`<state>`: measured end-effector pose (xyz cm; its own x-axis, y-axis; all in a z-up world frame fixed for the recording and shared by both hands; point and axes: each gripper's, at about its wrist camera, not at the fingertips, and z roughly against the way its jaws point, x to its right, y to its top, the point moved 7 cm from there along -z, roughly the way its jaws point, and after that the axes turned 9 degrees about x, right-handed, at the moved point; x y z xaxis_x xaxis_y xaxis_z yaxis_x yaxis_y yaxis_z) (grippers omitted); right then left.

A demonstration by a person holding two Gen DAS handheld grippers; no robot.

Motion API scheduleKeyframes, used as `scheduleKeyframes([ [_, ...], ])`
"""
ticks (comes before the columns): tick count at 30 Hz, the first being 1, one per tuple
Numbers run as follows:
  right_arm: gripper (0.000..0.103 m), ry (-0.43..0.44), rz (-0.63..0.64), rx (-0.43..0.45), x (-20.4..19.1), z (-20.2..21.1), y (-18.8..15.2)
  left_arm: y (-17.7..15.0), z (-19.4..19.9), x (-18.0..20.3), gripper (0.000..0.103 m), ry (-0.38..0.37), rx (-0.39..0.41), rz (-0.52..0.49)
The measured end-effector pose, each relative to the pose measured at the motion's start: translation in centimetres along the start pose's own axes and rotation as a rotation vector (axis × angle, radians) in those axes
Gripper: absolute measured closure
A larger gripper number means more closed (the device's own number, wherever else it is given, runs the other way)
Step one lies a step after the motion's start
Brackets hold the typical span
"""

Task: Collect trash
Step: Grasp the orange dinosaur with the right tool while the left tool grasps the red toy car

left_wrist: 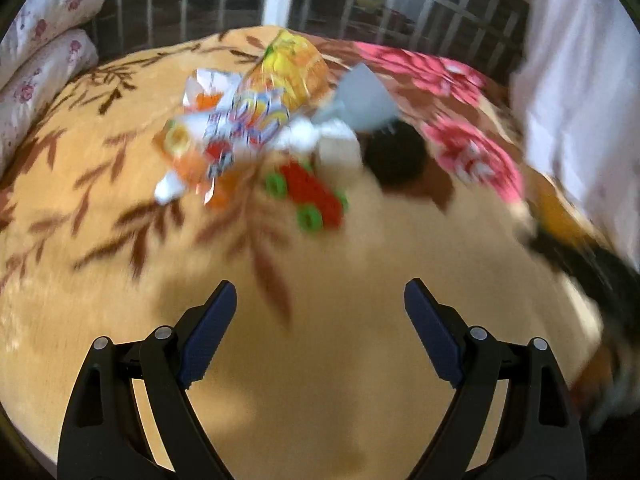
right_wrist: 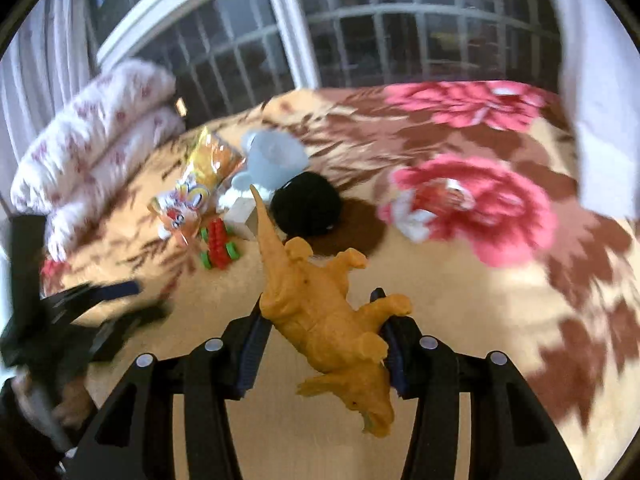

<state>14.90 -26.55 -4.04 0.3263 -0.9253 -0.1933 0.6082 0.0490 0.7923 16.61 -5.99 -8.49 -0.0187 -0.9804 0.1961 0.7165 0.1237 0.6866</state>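
My right hand-held gripper (right_wrist: 320, 340) is clamped on the orange dinosaur (right_wrist: 320, 312) at its body, above the bed (right_wrist: 460, 320); it looks light and rubbery, a toy rather than trash. My left hand-held gripper (left_wrist: 320, 320) stands wide and empty. The wrappers (left_wrist: 240, 120) lie crumpled mid-bed: light, crinkly, slippery, best pinched at a raised fold. Only the right view shows the dinosaur clearly and another wrapper (right_wrist: 440, 204) on the pink flower; the left view is blurred there.
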Motion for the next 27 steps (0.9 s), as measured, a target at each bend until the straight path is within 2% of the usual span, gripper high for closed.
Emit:
scheduleKeyframes([
  [4,0.053,0.002,-0.037,0.045,0.5,3.3,-1.1,2.2,-3.8,0.7,0.019,0.025,-0.03,0.069],
  [7,0.053,0.017,-0.058,0.05,0.9,4.3,-1.9,3.0,-7.4,0.5,0.019,0.101,-0.084,0.077],
  [9,0.053,0.024,-0.069,0.047,1.0,4.3,-2.4,2.6,-9.0,-0.2,0.034,0.155,-0.129,0.068],
  [10,0.053,0.029,-0.07,0.045,1.0,4.3,-2.7,2.8,-9.0,-0.3,0.038,0.172,-0.107,0.056],
  [11,0.053,0.03,-0.07,0.045,0.9,4.4,-3.0,2.9,-8.6,-0.2,0.053,0.173,-0.087,0.048],
  [12,0.053,0.033,-0.072,0.044,0.8,4.4,-3.1,2.9,-8.2,-0.2,0.064,0.165,-0.072,0.042],
  [16,0.053,0.055,-0.095,0.039,0.4,4.4,-4.0,2.5,-5.2,-0.8,0.064,0.007,-0.005,0.072],
  [21,0.053,0.076,-0.091,0.03,-1.1,4.7,-4.9,0.7,1.2,-0.9,0.064,-0.058,0.103,-0.058],
  [27,0.053,0.093,-0.061,0.024,-4.2,5.7,-6.0,-3.2,8.1,-0.4,0.064,-0.088,0.147,-0.141],
])
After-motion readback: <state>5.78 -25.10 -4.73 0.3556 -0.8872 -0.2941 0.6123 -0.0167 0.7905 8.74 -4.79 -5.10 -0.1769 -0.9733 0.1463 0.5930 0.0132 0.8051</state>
